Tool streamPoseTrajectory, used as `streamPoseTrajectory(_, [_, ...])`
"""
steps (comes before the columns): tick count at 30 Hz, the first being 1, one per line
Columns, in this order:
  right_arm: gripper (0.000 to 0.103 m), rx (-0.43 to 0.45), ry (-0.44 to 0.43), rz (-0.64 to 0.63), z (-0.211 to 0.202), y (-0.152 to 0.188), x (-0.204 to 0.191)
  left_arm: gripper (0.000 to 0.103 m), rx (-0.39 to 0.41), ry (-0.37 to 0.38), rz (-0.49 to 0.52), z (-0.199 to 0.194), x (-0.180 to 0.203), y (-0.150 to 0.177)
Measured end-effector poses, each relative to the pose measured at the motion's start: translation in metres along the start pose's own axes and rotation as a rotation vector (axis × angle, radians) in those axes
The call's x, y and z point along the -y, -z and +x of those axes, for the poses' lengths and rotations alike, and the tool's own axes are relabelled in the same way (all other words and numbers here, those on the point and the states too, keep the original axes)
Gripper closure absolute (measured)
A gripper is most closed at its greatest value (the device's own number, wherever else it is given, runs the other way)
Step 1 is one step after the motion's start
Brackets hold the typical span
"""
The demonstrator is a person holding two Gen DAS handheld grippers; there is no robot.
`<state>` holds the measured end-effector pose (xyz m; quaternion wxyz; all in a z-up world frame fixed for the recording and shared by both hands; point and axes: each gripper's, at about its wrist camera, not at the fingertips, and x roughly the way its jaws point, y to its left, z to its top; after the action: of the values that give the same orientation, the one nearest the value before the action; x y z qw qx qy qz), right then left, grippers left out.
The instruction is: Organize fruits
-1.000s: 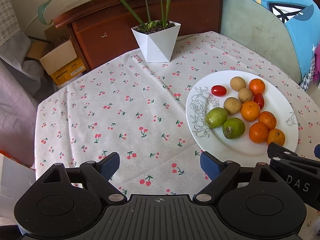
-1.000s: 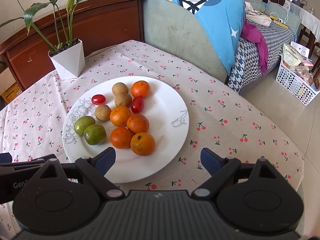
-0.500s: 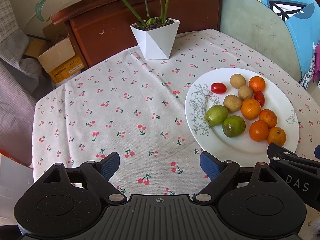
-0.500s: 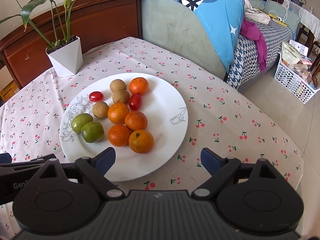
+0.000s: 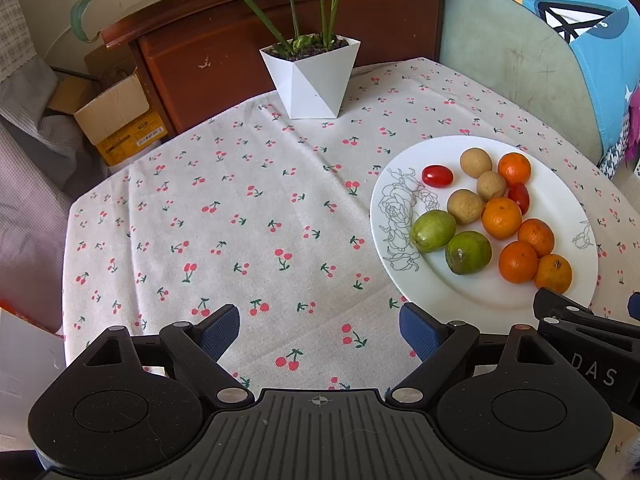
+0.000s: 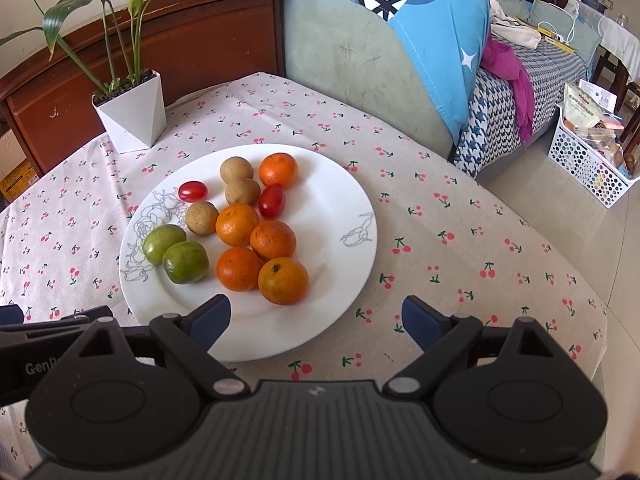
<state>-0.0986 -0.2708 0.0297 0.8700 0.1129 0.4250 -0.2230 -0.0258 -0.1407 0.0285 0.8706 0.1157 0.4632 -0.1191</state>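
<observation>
A white plate (image 6: 336,216) (image 5: 560,200) on the cherry-print tablecloth holds several oranges (image 6: 283,280) (image 5: 517,262), two green fruits (image 6: 185,262) (image 5: 468,253), three small brown fruits (image 6: 202,218) (image 5: 465,206) and two red cherry tomatoes (image 6: 271,201) (image 5: 437,176). My left gripper (image 5: 319,330) is open and empty over bare cloth left of the plate. My right gripper (image 6: 316,318) is open and empty above the plate's near edge, its left finger over the rim.
A white faceted plant pot (image 5: 314,76) (image 6: 134,116) stands at the table's far side against a wooden headboard (image 5: 280,28). A cardboard box (image 5: 120,116) lies off the left edge. A sofa with blue cloth (image 6: 420,40) and a white basket (image 6: 588,160) are to the right.
Both grippers have drawn back slightly, so the plate and table shift a little farther away in both views. The fruits have not moved. Both grippers stay open.
</observation>
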Motion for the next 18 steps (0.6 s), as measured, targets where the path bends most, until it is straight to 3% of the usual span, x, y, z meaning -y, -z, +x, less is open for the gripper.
streamPoseTrajectory(18, [0.011,0.05,-0.069,-0.069,-0.015,0.019,-0.02,0.015,0.0,-0.025,-0.045,-0.011,-0.026,0.021])
